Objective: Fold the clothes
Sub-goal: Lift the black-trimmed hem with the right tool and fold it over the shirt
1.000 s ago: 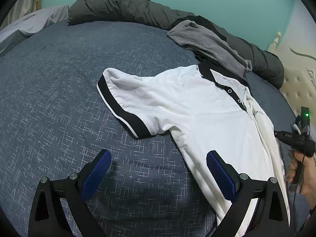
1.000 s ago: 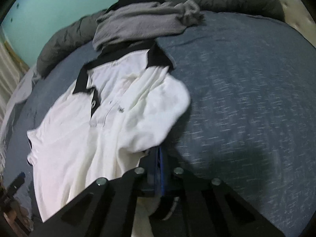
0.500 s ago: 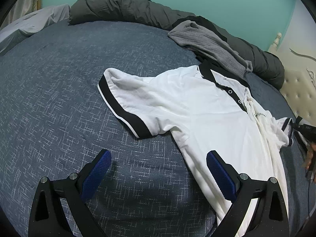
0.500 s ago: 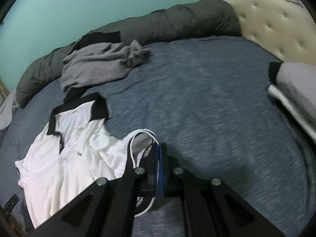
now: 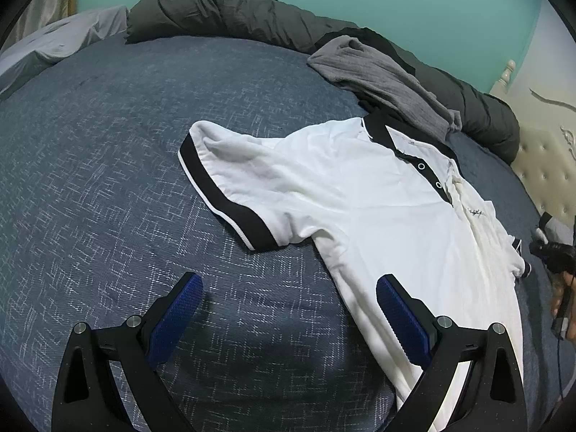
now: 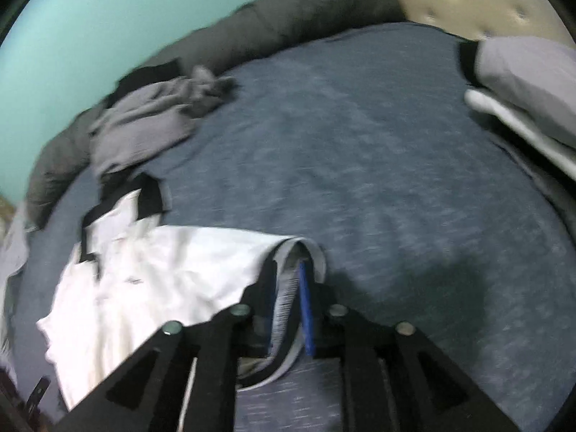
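Polo shirt [image 5: 378, 212] sleeve between right gripper [image 6: 289, 288] fingers, just loosening; left gripper [image 5: 288, 309] spread, empty.

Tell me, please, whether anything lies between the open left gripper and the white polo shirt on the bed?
Nothing visible does. The left gripper hangs open over bare blue bedspread, with its right finger already above the edge of the white polo shirt. The grey garment lies beyond the collar, out of the way.

A blue-grey bed [image 5: 108, 165] carries a white polo shirt [image 5: 360, 208], a crumpled grey garment [image 5: 378, 75] and what looks like a dark duvet [image 5: 223, 10].
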{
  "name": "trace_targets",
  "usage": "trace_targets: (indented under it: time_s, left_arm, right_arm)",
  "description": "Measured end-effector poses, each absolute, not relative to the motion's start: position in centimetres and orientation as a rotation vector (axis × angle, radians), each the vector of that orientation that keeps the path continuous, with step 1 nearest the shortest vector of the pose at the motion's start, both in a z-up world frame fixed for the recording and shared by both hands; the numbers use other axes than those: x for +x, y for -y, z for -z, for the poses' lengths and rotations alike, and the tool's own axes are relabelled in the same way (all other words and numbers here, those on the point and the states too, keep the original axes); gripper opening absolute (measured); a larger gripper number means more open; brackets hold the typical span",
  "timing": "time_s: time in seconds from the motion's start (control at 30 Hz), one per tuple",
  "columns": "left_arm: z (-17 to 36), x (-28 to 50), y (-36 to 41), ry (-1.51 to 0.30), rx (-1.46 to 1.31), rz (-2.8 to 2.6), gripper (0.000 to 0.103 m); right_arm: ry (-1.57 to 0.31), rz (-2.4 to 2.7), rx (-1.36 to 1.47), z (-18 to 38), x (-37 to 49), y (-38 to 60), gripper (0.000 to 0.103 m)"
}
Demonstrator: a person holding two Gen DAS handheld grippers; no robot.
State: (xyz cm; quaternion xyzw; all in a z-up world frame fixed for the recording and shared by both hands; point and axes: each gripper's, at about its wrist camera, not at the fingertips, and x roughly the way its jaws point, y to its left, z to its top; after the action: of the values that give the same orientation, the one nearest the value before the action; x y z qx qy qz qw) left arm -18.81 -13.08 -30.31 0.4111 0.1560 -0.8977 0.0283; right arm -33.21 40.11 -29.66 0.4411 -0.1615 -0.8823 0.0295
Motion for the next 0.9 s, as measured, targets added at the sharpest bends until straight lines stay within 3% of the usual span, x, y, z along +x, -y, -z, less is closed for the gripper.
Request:
trace_targets:
  time_s: [0.1, 0.43, 0.6, 0.7, 0.9]
  left_arm:
    - [30.3, -18.9, 13.0, -0.484, 1.27, 2.769, 0.099]
    - [30.5, -18.8, 13.4, -0.49, 1.268, 2.761, 0.099]
    - [30.5, -18.9, 13.3, -0.491, 1.274, 2.761, 0.099]
    - [30.5, -19.0, 13.3, -0.49, 1.274, 2.761, 0.099]
    - [30.5, -19.0, 13.4, -0.495, 1.274, 2.762, 0.099]
  right_arm:
    - [0.517, 2.635, 1.401, 30.6, -34.1, -38.6, 0.046]
    - [0.518, 2.661, 1.415, 32.4, -36.1, -38.5, 0.045]
    - [0.498, 2.646, 1.411, 32.6, -36.4, -38.2, 0.007]
    - [0.493, 2.68, 1.379, 31.8, -35.9, -38.8, 0.002]
    - [0.533, 2.777, 1.333, 30.0, -35.3, -42.1, 0.001]
